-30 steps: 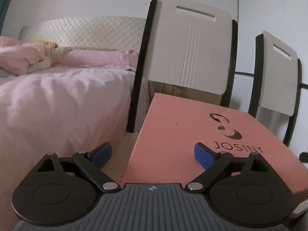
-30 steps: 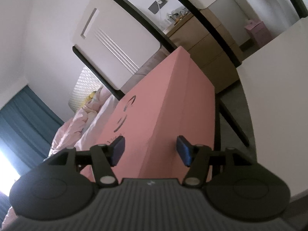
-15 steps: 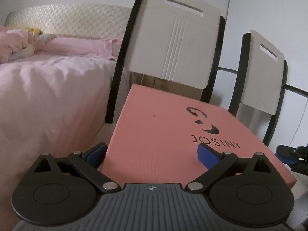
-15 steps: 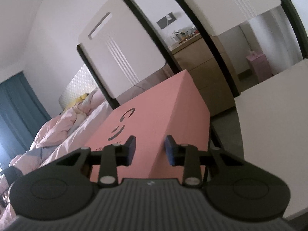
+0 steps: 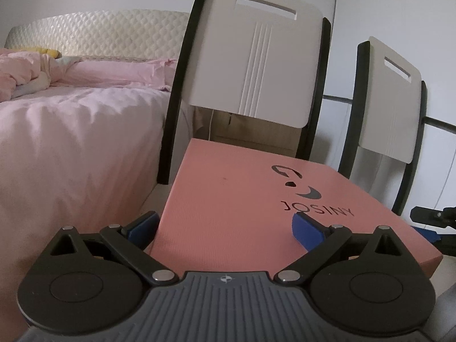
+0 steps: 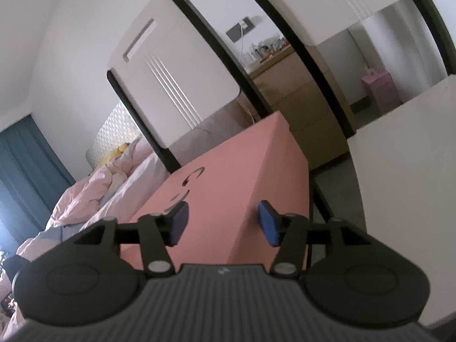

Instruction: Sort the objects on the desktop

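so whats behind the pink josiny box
Directly behind the pink box is a white chair back with black side rails; a wooden cabinet shows through the gap beneath it. The chair's seat and legs are covered by the box.

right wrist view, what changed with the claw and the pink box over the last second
The right claw narrowed half a second ago, then reopened; its fingers now stand apart, straddling the pink box's top edge without pinching it. The left claw stayed open over the box's near end. The box remains in front of the white chairs.
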